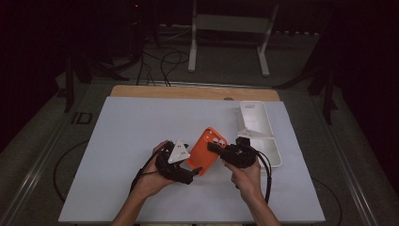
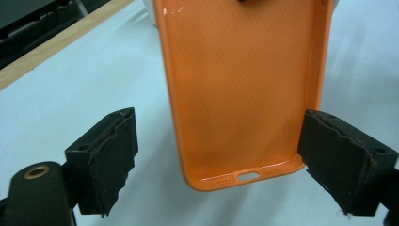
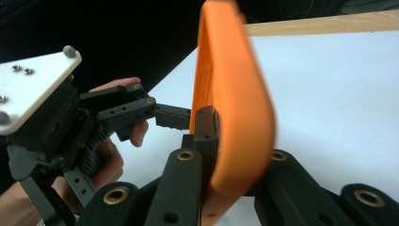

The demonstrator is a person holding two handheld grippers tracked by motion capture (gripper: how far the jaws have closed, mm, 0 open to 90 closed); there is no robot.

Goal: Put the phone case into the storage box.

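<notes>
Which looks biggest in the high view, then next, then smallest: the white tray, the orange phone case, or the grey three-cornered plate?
1. White tray, clearly the longest.
2. Orange phone case, which is tilted and partly covered by the grippers, so it may look shorter than it is.
3. Grey three-cornered plate on the left gripper, clearly the smallest.

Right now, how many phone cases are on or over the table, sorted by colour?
Orange phone case: 1, clamped by the right gripper, with its lower end between the open jaws of the left gripper.
White phone case: 1, lying in the white tray.
Total: 2
</notes>
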